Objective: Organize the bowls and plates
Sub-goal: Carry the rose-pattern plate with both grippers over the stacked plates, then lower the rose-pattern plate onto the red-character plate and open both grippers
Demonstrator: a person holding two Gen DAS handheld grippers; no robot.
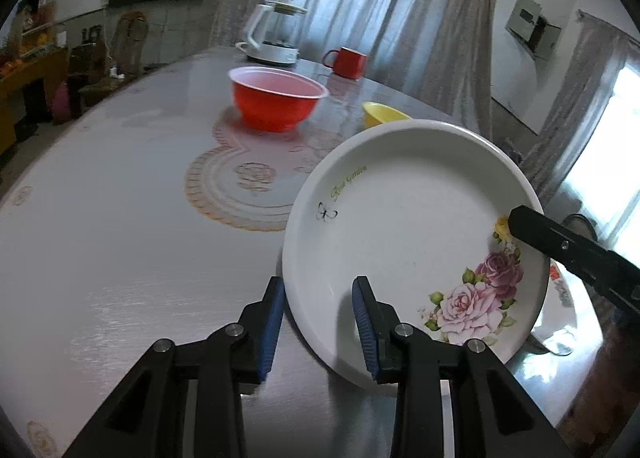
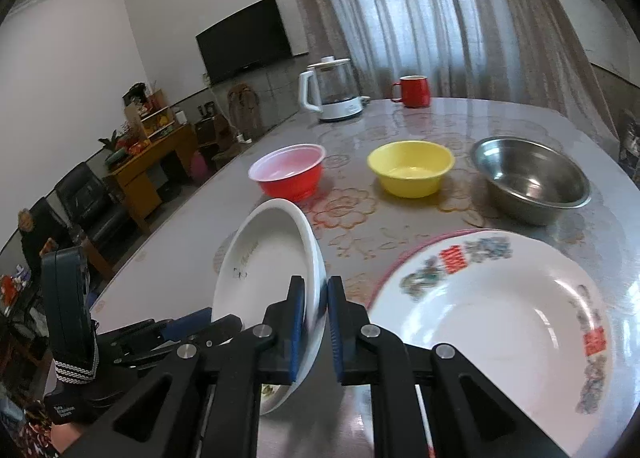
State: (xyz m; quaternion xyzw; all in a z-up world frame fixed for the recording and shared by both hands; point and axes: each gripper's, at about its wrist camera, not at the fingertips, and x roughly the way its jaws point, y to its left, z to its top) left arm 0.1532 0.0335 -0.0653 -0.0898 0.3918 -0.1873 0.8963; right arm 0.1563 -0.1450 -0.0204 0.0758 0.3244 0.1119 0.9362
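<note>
A white plate with pink roses (image 1: 400,226) (image 2: 264,258) stands tilted on edge above the table, its face toward my left gripper. My right gripper (image 2: 320,286) is shut on its rim; in the left wrist view its black finger (image 1: 560,246) shows at the plate's right edge. My left gripper (image 1: 318,286) is open: one pad sits beside the lower-left rim, the other in front of the plate's face. A second white plate with red and blue patterns (image 2: 492,318) lies flat to the right. Behind them stand a red bowl (image 2: 288,174), a yellow bowl (image 2: 410,168) and a steel bowl (image 2: 532,178).
A white kettle (image 2: 332,90) and a red mug (image 2: 414,90) stand at the far edge of the round table (image 1: 100,238). A pink rim shows beneath the patterned plate. A person sits at the far left (image 2: 24,234), beside chairs and a wooden cabinet.
</note>
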